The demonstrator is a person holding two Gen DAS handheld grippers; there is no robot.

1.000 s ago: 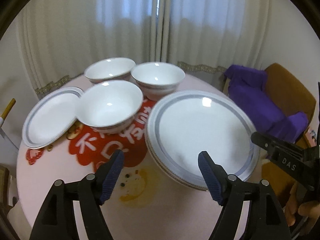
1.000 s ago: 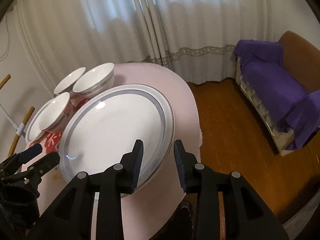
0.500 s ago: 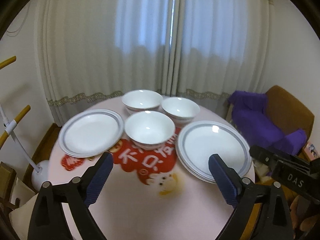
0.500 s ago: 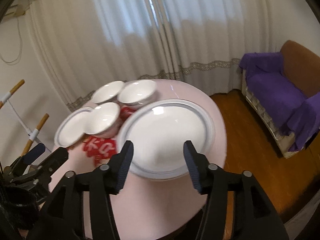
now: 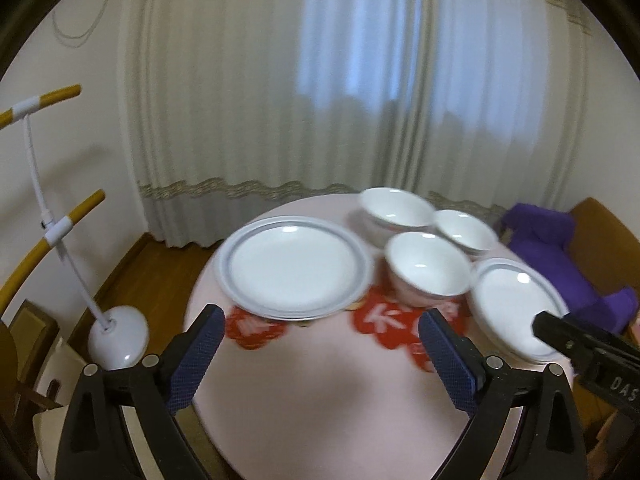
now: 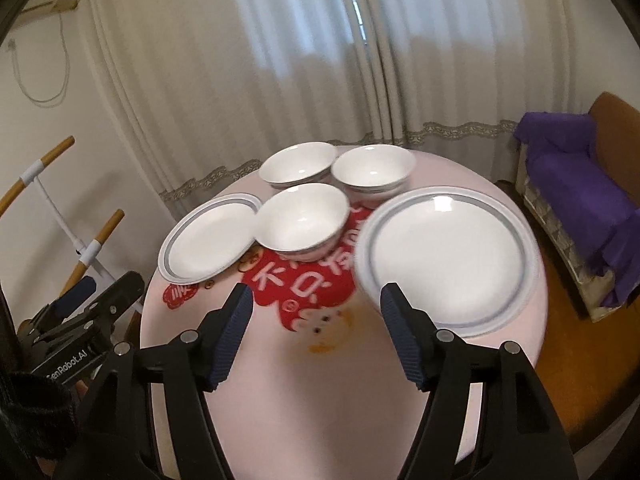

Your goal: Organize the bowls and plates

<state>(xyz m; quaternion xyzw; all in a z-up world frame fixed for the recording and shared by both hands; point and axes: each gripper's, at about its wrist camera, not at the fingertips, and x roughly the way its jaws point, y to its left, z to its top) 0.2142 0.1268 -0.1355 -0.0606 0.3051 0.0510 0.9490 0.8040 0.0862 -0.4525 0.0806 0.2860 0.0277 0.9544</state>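
We note a round table [image 6: 320, 380] under a pink cloth with a red cartoon print [image 6: 304, 280], pale curtains [image 6: 280, 60] behind it, a purple-draped sofa [image 6: 580, 188] to the right, and a white stand with yellow-tipped arms [image 5: 60, 240] on the left.

On the cloth:
- right plate stack [image 6: 446, 258]
- left plate [image 6: 208, 236]
- three bowls [image 6: 302, 220] clustered between them

Left gripper [image 5: 320, 354]: wide apart, empty. Right gripper [image 6: 316, 332]: jaws opening, nothing between them. Both hover near the table's front edge, well apart from the dishes.
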